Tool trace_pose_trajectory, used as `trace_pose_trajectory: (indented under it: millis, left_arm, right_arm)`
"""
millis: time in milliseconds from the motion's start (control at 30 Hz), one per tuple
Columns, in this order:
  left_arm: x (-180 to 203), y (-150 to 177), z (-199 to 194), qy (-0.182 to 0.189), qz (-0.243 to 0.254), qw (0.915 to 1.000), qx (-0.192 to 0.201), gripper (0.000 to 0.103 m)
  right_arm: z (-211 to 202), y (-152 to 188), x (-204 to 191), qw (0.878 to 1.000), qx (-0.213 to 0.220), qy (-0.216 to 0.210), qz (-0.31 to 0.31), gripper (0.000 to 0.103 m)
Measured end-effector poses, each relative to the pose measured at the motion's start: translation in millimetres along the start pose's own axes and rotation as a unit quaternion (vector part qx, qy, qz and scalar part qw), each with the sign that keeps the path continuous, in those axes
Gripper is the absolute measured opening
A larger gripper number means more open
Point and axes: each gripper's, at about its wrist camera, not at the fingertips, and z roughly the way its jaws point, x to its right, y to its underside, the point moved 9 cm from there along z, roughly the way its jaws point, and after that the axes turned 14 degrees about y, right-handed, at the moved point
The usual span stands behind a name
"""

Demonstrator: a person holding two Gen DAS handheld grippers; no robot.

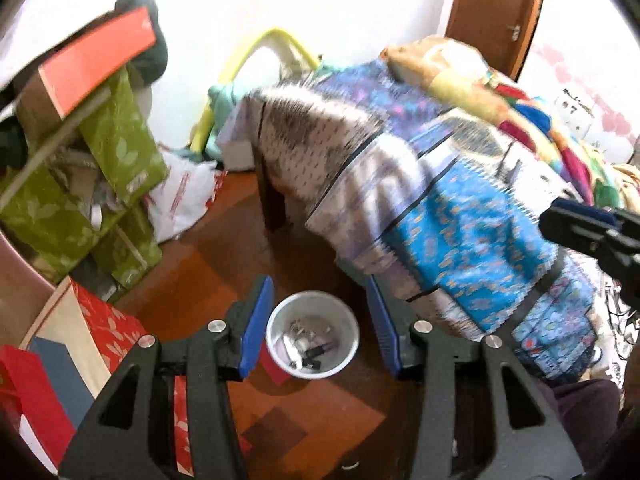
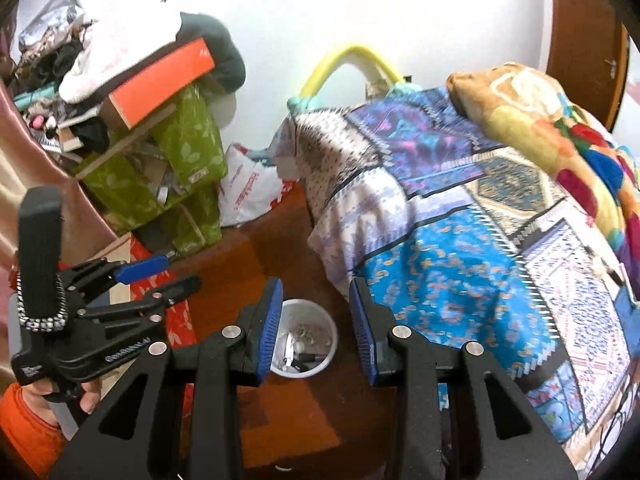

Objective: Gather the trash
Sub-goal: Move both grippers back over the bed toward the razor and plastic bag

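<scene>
Below, both the left claw (image 1: 320,330) and right claw (image 2: 316,330) gape empty over a white bin (image 1: 313,334), its contents blurred.

White trash bin (image 1: 313,334) on wooden floor (image 1: 320,412), between open left hand-held gripper (image 1: 320,330) fingers.

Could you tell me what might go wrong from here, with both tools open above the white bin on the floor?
1. The white bin looks light and stands free on the wooden floor; a nudge from the left tool or the right tool could tip it and spill what it already holds.
2. The hanging patchwork bedspread lies close to the bin; a lowered tool might snag it.
</scene>
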Motion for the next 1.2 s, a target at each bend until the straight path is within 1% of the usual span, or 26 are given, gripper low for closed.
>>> trace_pose_trajectory:
  millis: [100, 133, 167, 233, 300, 367, 400, 500, 633, 767, 967, 1200]
  left_arm:
    - [26, -13, -17, 0.01, 0.014, 0.9996, 0.022, 0.048]
    - [39, -18, -22, 0.015, 0.021, 0.9992, 0.03, 0.048]
    - [46, -21, -24, 0.018, 0.024, 0.999, 0.034, 0.05]
    - [67, -30, -30, 0.026, 0.035, 0.998, 0.046, 0.055]
    - [87, -38, -33, 0.029, 0.043, 0.997, 0.058, 0.071]
    - [110, -46, -33, 0.032, 0.055, 0.9955, 0.071, 0.08]
    - [121, -49, -32, 0.035, 0.062, 0.9947, 0.075, 0.083]
    - [154, -56, -22, 0.048, 0.083, 0.9927, 0.074, 0.083]
    - [199, -66, 1, 0.069, 0.108, 0.9895, 0.067, 0.083]
    - [240, -73, 29, 0.091, 0.128, 0.9861, 0.054, 0.083]
    - [295, -86, 85, 0.126, 0.141, 0.9815, 0.028, 0.083]
    - [344, -93, 159, 0.148, 0.157, 0.9763, -0.01, 0.083]
  right_arm:
    - [-19, -1, 19, 1.0, 0.021, 0.017, 0.009, 0.034]
    - [-23, -1, 24, 0.999, 0.026, 0.023, 0.011, 0.041]
    - [-31, -2, 34, 0.999, 0.037, 0.033, 0.017, 0.05]
    - [-44, -2, 50, 0.997, 0.054, 0.045, 0.028, 0.057]
    - [-55, -1, 71, 0.995, 0.066, 0.059, 0.038, 0.058]
    - [-64, 0, 91, 0.993, 0.073, 0.074, 0.048, 0.06]
    - [-67, 1, 103, 0.992, 0.076, 0.082, 0.054, 0.06]
    - [-75, 6, 136, 0.989, 0.081, 0.105, 0.07, 0.06]
    - [-82, 14, 179, 0.984, 0.081, 0.128, 0.097, 0.06]
    - [-80, 27, 228, 0.977, 0.072, 0.156, 0.123, 0.06]
    - [-60, 54, 302, 0.966, 0.039, 0.191, 0.17, 0.06]
    - [-35, 89, 380, 0.951, 0.001, 0.222, 0.215, 0.06]
